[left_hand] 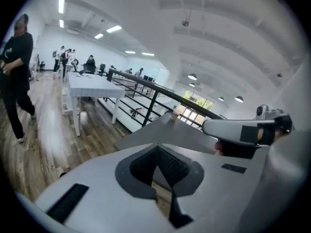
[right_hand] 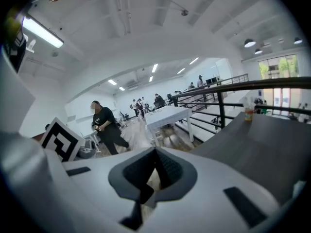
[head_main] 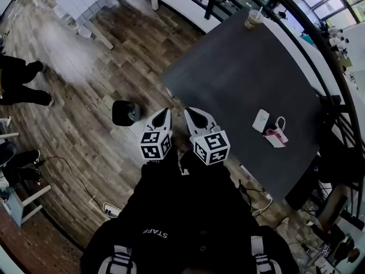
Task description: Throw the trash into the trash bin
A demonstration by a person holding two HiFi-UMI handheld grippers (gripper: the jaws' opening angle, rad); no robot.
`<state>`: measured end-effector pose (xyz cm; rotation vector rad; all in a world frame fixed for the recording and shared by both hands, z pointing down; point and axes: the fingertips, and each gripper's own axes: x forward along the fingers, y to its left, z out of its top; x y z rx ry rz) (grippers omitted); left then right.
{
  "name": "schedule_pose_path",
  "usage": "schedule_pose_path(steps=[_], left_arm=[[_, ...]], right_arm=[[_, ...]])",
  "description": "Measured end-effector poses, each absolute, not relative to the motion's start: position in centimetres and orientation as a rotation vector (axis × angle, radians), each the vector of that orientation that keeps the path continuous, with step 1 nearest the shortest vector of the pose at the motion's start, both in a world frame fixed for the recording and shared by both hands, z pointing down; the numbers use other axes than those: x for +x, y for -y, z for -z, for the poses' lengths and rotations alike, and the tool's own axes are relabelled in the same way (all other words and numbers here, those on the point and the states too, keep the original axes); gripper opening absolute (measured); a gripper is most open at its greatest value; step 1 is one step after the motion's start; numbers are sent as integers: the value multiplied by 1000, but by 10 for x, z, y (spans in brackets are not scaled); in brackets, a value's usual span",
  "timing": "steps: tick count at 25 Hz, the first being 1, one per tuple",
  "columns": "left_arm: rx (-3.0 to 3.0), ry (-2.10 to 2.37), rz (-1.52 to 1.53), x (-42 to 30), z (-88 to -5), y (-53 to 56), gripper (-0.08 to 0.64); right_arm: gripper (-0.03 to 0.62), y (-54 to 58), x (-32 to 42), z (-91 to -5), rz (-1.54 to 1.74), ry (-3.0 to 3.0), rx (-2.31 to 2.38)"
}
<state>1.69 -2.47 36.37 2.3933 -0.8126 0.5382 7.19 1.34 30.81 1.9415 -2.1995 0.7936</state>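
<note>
A black trash bin [head_main: 126, 112] stands on the wooden floor, left of the dark grey table [head_main: 239, 73]. On the table lie a white packet [head_main: 260, 120] and a small pink-and-white bag [head_main: 276, 135]; a drink cup with a straw [head_main: 251, 19] stands at its far corner. My left gripper [head_main: 165, 112] and right gripper [head_main: 189, 112] are held side by side, raised near the table's left edge, just right of the bin. Both are shut with nothing between the jaws [left_hand: 156, 148] [right_hand: 155, 152]. The cup [right_hand: 249, 111] also shows in the right gripper view.
A black railing [head_main: 296, 33] runs behind the table. A white table [left_hand: 92, 86] stands further off on the floor. A person in black [right_hand: 104, 125] walks nearby and others sit or stand at the left. A power strip with a cable [head_main: 111, 210] lies on the floor.
</note>
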Motion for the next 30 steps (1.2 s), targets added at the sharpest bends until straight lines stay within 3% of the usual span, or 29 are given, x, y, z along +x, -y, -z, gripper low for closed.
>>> schedule_pose_path(steps=[20, 30], left_arm=[[2743, 83, -504, 253, -257, -156, 0], [2825, -165, -423, 306, -211, -222, 0]], right_arm=[[15, -221, 286, -209, -562, 1559, 2676], [15, -295, 326, -168, -427, 1298, 2893]])
